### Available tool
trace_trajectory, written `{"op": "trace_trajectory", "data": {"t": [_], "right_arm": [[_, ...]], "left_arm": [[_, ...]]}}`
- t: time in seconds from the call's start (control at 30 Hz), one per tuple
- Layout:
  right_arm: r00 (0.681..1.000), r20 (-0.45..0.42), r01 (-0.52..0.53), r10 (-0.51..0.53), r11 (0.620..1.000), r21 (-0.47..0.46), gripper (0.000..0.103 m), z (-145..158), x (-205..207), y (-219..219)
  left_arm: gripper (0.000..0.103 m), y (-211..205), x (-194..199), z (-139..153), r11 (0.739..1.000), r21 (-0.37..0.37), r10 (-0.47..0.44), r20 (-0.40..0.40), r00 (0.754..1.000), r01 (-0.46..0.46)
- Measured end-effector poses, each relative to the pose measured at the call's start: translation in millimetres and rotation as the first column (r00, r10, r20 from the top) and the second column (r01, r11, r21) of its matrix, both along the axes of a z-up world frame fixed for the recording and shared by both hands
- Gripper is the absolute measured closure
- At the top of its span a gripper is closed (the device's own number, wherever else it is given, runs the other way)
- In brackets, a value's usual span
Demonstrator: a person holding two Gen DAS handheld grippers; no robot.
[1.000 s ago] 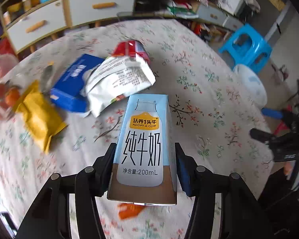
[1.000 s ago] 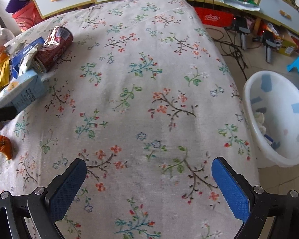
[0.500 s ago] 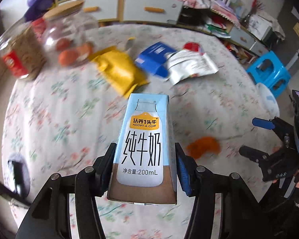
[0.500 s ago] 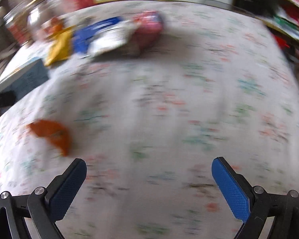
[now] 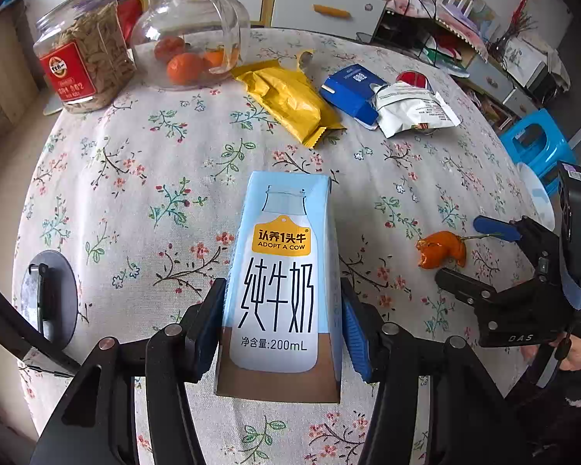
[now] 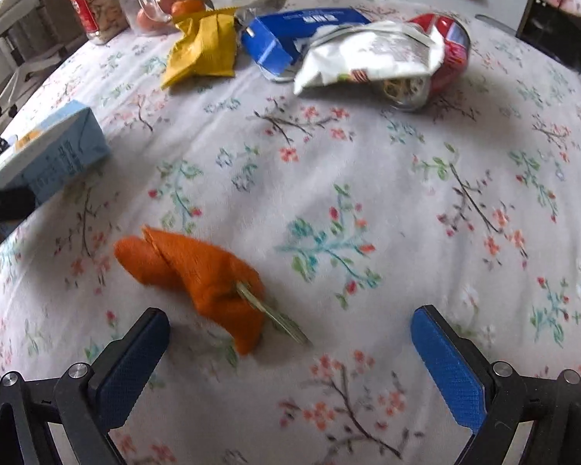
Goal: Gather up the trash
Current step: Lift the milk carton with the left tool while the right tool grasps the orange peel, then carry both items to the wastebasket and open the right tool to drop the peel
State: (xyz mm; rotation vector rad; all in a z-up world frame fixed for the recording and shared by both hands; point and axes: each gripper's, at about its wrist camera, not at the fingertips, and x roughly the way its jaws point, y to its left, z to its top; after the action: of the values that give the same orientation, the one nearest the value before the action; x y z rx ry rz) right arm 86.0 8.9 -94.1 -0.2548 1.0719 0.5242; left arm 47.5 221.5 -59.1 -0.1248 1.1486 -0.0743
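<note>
My left gripper point(image 5: 282, 321) is shut on a light-blue milk carton point(image 5: 282, 271), held above the floral tablecloth point(image 5: 155, 178). The same carton point(image 6: 46, 155) shows at the left edge of the right wrist view. An orange peel point(image 6: 197, 271) with a leaf stem lies on the cloth just ahead of my right gripper point(image 6: 290, 352), which is open and empty, the peel nearer its left finger. In the left wrist view the peel point(image 5: 441, 248) lies between the right gripper's fingers point(image 5: 492, 228). Further back lie a yellow wrapper point(image 6: 201, 46), a blue box point(image 6: 290, 35), a white packet point(image 6: 368, 54) and a red can point(image 6: 445, 46).
A glass jar with oranges point(image 5: 189, 38) and a jar of seeds point(image 5: 81, 58) stand at the table's far left. A blue stool point(image 5: 538, 147) and a white basin point(image 5: 538, 197) are on the floor to the right. A dark round mount point(image 5: 46, 302) sits at the table's left edge.
Both grippers swung across the table. The view turned from the basin side toward the jars, and the orange peel now lies close in front of the open right gripper. The left still holds the carton.
</note>
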Motion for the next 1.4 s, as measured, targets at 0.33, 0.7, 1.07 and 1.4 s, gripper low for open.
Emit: {"op": "trace_trajectory", "data": {"t": [0.33, 0.7, 1.07, 1.4], "right_arm": [[0.998, 0.044, -0.038, 0.036, 0.998, 0.059, 0.038, 6.9, 2.0, 21.0], [0.998, 0.046, -0.044, 0.041, 0.996, 0.079, 0.077, 13.1, 5.4, 18.1], [0.995, 0.04, 0.085, -0.092, 0.985, 0.148, 0.078, 35.4, 21.5, -49.3], [0.944, 0.0, 0.321, -0.329, 0.921, 0.222, 0.077, 48.0, 42.0, -174.7]], "left_arm": [[0.045, 1.6, -1.5, 2.8, 1.0, -0.001, 0.02, 0.008, 1.0, -0.02], [0.045, -11.5, 6.8, 16.8, 1.0, -0.014, 0.014, 0.051, 0.999, -0.014], [0.045, -55.1, 33.0, 32.2, 0.998, -0.04, -0.048, 0.085, 0.995, 0.051], [0.045, -124.1, 67.8, 40.2, 0.987, -0.06, -0.141, 0.102, 0.985, 0.147]]}}
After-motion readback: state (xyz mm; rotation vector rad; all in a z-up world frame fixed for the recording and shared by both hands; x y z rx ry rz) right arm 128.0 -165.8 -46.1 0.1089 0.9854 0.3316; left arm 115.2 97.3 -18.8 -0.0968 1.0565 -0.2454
